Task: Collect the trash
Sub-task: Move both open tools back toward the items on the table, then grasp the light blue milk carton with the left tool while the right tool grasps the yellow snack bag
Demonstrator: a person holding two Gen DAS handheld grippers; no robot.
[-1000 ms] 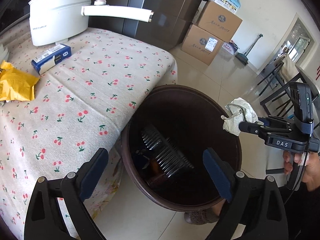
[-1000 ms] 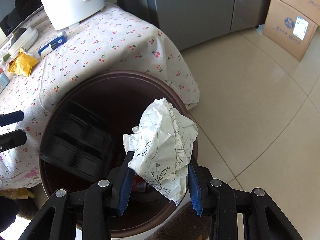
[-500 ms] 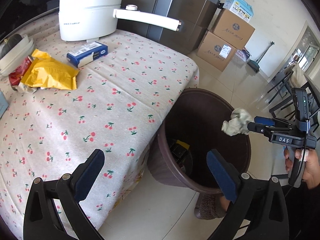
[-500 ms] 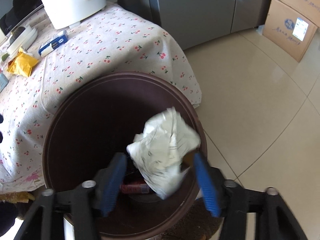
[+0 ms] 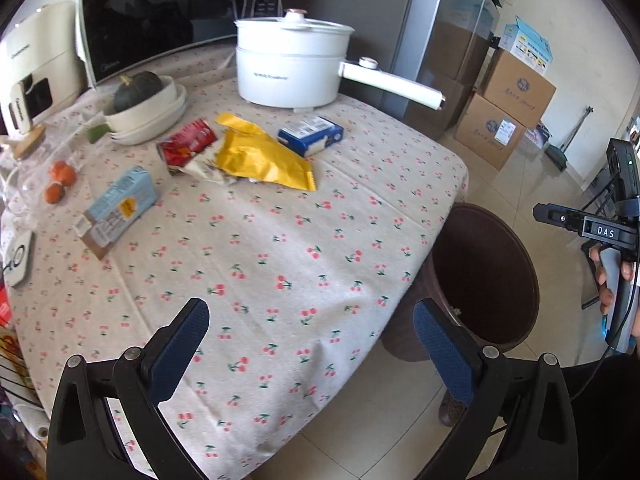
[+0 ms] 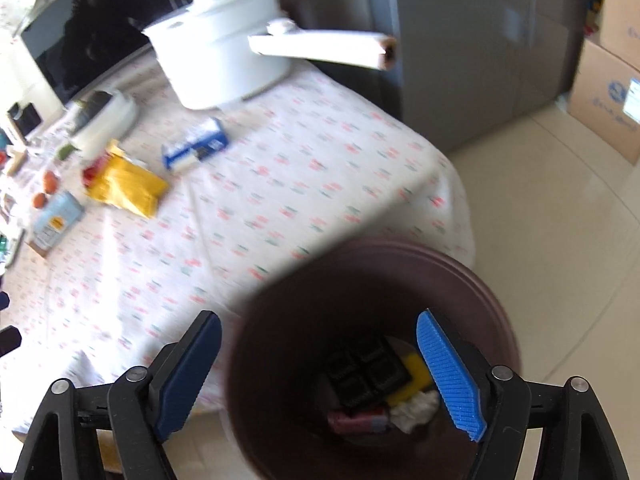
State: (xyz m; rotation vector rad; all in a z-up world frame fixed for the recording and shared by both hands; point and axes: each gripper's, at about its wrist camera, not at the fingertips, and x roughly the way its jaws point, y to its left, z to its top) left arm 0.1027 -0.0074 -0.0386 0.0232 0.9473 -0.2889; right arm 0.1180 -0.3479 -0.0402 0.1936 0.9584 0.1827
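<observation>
Trash is lying at the bottom of the round, dark brown bin (image 6: 472, 280) that I am looking into past my right gripper (image 6: 320, 372), whose ribbed blue pads are spread wide and grasping nothing: a crumpled white paper wad (image 6: 414, 410), a black ribbed plastic tray (image 6: 366, 372), something flat and yellow (image 6: 416, 372) and a reddish wrapper (image 6: 356, 416) are sitting together down there. My left gripper (image 5: 308, 356) is also hanging released, its fingers parted over the near edge of the table (image 5: 280, 248), which is wearing a cream cloth printed with small cherries. The bin is standing on the tiled floor just beside the table's corner, partly tucked under the draped cloth. Farther across the cloth I am seeing more litter waiting: a light blue carton (image 5: 120, 208) lying flat, a crinkled yellow foil bag (image 5: 260, 156) overlapping a red snack packet (image 5: 186, 146), and a small blue-and-white box (image 5: 311, 135). Beyond them a stack of cream bowls (image 5: 152, 116) is holding a dark green squash (image 5: 138, 90), and a white lidded electric pot (image 5: 292, 64) is pointing its long handle past the table edge. Cardboard boxes (image 5: 508, 112) are standing stacked against the far wall.
</observation>
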